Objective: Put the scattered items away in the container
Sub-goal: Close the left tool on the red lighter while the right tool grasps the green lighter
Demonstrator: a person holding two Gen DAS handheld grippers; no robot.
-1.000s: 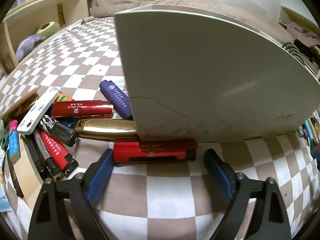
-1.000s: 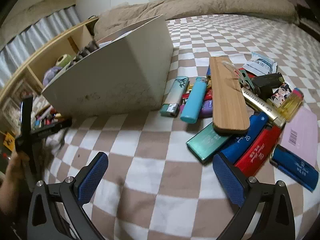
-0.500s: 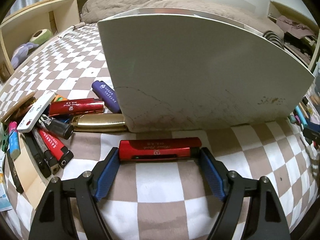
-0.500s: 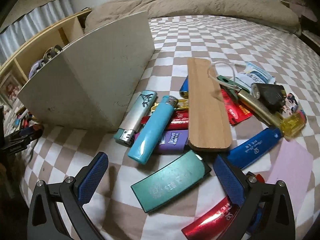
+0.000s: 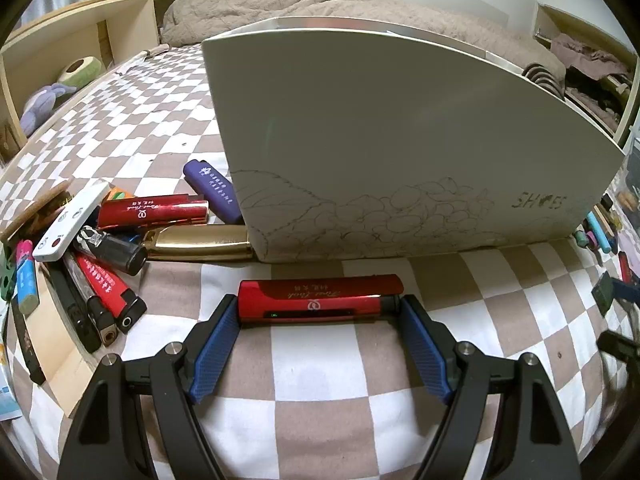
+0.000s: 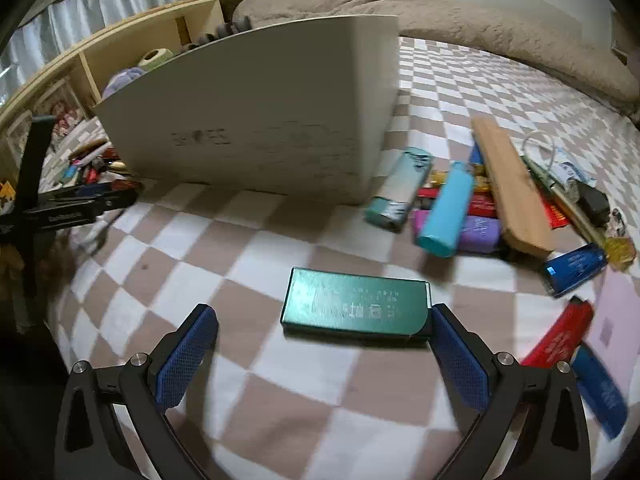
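Left gripper clamps my red lighter end to end, just before the white box on the bed; light, stiff, glossy, likely slippery, so I grip firmly.

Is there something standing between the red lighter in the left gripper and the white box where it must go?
Only the box's own near wall. The left gripper is shut on the red lighter, and bare checkered bedcover lies between it and the white box, so it has to go over that tall wall.
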